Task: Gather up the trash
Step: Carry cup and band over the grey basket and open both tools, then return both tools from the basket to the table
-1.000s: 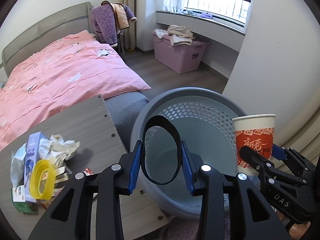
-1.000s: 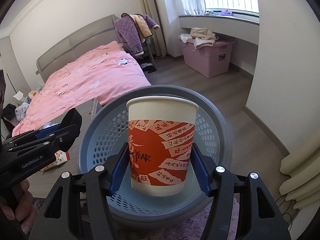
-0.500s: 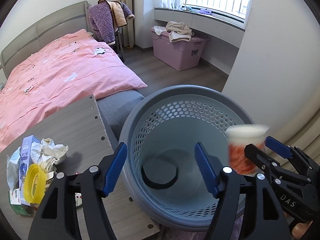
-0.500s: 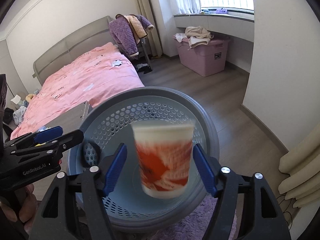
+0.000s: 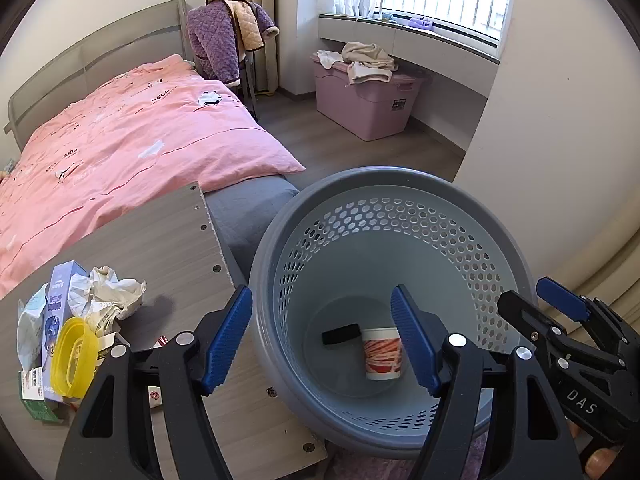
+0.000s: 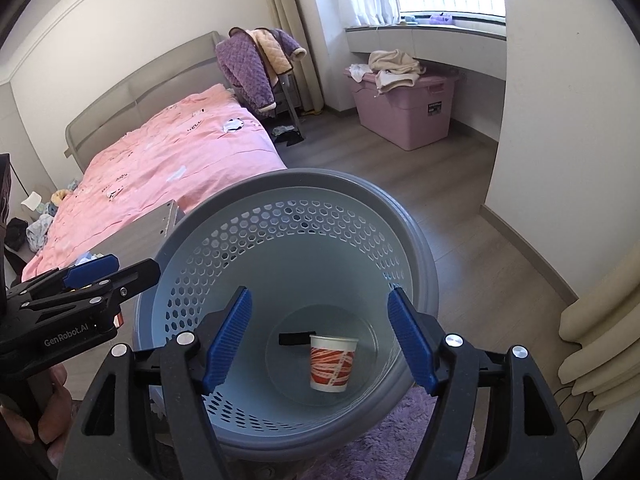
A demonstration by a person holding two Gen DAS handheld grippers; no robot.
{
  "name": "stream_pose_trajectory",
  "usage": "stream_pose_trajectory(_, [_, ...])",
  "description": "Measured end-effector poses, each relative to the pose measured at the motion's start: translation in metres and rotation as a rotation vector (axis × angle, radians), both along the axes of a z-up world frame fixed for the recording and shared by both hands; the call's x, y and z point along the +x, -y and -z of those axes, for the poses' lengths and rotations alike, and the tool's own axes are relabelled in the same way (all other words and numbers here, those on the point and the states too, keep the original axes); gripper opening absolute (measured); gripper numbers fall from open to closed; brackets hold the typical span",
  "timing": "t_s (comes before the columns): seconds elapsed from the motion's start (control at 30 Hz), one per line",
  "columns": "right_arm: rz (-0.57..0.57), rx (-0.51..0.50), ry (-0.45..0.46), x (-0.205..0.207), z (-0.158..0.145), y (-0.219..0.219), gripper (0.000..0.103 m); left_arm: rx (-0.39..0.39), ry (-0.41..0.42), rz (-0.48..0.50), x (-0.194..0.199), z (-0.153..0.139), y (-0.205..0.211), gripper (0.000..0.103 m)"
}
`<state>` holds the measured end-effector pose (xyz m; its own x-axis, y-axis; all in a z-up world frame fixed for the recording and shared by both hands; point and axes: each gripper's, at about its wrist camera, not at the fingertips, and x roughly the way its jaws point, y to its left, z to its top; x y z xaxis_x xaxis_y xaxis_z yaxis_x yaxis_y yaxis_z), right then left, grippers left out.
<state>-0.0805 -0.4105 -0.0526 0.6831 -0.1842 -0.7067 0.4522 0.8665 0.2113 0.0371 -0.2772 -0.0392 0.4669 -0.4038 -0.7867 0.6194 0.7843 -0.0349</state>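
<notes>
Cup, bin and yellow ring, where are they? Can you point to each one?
Cup (image 6: 332,364): right wrist view, on its red printed side.
Bin (image 6: 424,248): right wrist view, on its grey rim at the right.
Yellow ring (image 5: 60,356): left wrist view, on its left band, among the table trash.

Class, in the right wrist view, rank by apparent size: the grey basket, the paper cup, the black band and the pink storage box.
1. Grey basket
2. Pink storage box, though farther away
3. Paper cup
4. Black band

Sharp, window-lit (fisheye-warped edges)
</notes>
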Motion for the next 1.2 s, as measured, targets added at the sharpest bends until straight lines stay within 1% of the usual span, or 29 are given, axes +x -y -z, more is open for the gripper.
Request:
stream_pose_trajectory(0.23, [-0.002, 0.007, -0.003, 0.000, 0.002, 0.000, 0.069, -0.003, 0.005, -0.012, -0.003, -0.001, -0.006, 0.071])
stream_pose_trajectory(0.73, [-0.018, 0.021, -0.008, 0.001, 0.003, -0.007, 0.069, -0.014, 0.004, -0.040, -0.007, -0.004, -0.018, 0.071])
stream_pose_trajectory(1.0, [-0.043, 0.022, -0.007, 0.003, 0.002, -0.015, 0.069, -0.026, 0.008, -0.068, -0.007, -0.006, -0.036, 0.071])
stream_pose_trajectory(1.1, [-0.058, 0.018, -0.003, 0.005, 0.000, -0.021, 0.075, -0.029, 0.008, -0.085, -0.006, -0.007, -0.046, 0.071])
stream_pose_trajectory(1.2, [-0.079, 0.015, 0.004, 0.008, -0.002, -0.029, 0.075, -0.034, 0.007, -0.108, -0.004, -0.007, -0.058, 0.071])
